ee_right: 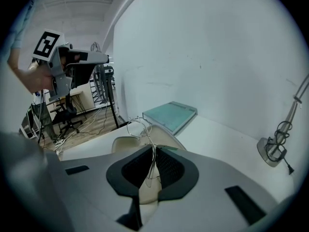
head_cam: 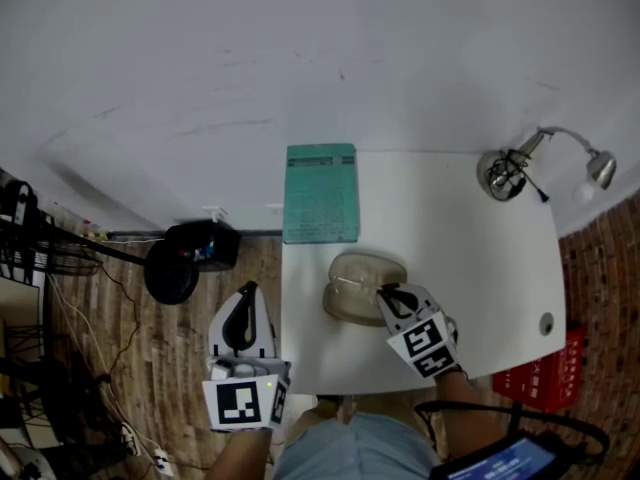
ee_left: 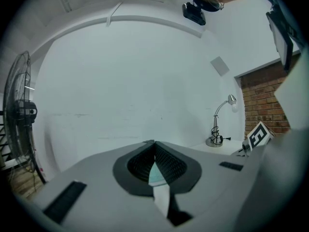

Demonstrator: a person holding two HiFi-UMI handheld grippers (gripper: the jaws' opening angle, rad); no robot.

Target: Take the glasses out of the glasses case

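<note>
The beige glasses case (head_cam: pixel 355 278) lies open on the white table (head_cam: pixel 470 268), near its front edge. My right gripper (head_cam: pixel 385 293) hangs just over the case, shut on thin wire-rimmed glasses (ee_right: pixel 141 125). In the right gripper view the frame rises from between the jaws of the right gripper (ee_right: pixel 153 151), and the case (ee_right: pixel 124 142) lies below it. My left gripper (head_cam: pixel 247 293) is off the table's left side, above the wooden floor. Its jaws meet with nothing between them, as the left gripper (ee_left: pixel 154 144) shows in its own view.
A teal book (head_cam: pixel 321 193) lies at the table's far left edge, just beyond the case. A desk lamp (head_cam: pixel 510 171) stands at the far right corner. A black fan (head_cam: pixel 175 268) and cables sit on the floor to the left, and a red box (head_cam: pixel 545 373) sits to the right.
</note>
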